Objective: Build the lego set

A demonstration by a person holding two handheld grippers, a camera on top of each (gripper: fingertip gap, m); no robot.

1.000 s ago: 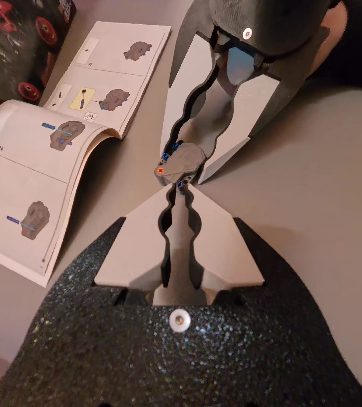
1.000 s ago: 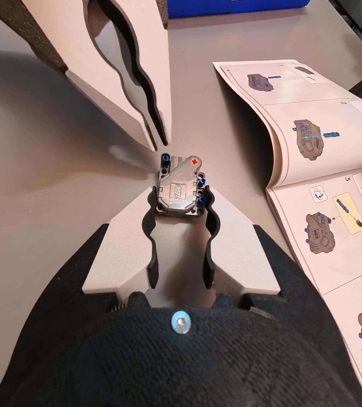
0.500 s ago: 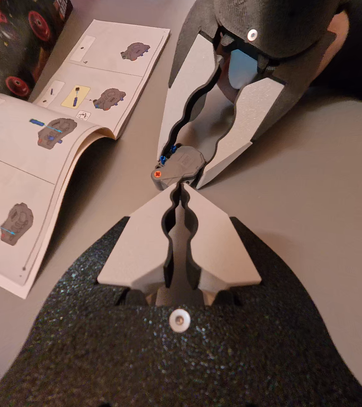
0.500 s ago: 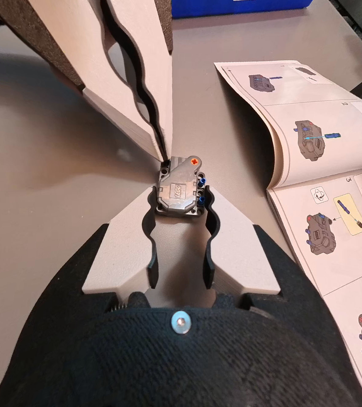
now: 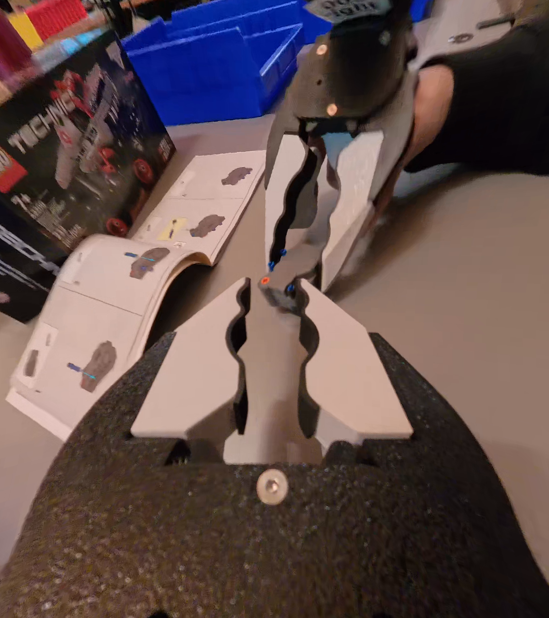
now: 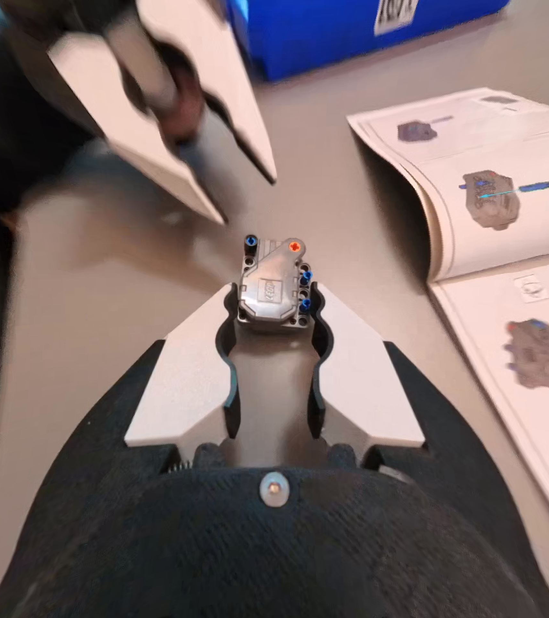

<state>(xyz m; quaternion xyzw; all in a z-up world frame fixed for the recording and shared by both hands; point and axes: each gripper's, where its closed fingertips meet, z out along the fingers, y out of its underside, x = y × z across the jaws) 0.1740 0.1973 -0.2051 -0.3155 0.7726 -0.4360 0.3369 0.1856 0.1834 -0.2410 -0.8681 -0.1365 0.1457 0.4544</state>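
Note:
A grey Lego motor block [image 6: 271, 291] with an orange axle hole and blue pins on its side is held just above the table. My right gripper [image 6: 273, 288] is shut on its sides; it also shows in the left wrist view [image 5: 296, 277] across from me. A black-and-blue pin [image 6: 250, 241] stands in the block's far left corner. My left gripper [image 5: 275, 284] is open and empty, with its tips just short of the block [image 5: 283, 274]. In the right wrist view it [image 6: 248, 200] hangs blurred above and behind the block, not touching it.
An open instruction booklet [image 5: 126, 301] lies beside the block and also shows in the right wrist view [image 6: 500, 200]. The dark Lego box [image 5: 49, 150] stands behind it. Blue bins [image 5: 216, 67] sit at the back of the grey table [image 5: 467, 301].
My left gripper was shut on the small pin at the block's corner. It has opened, let go and pulled back and up. The pin stays in the block. The right gripper keeps its hold.

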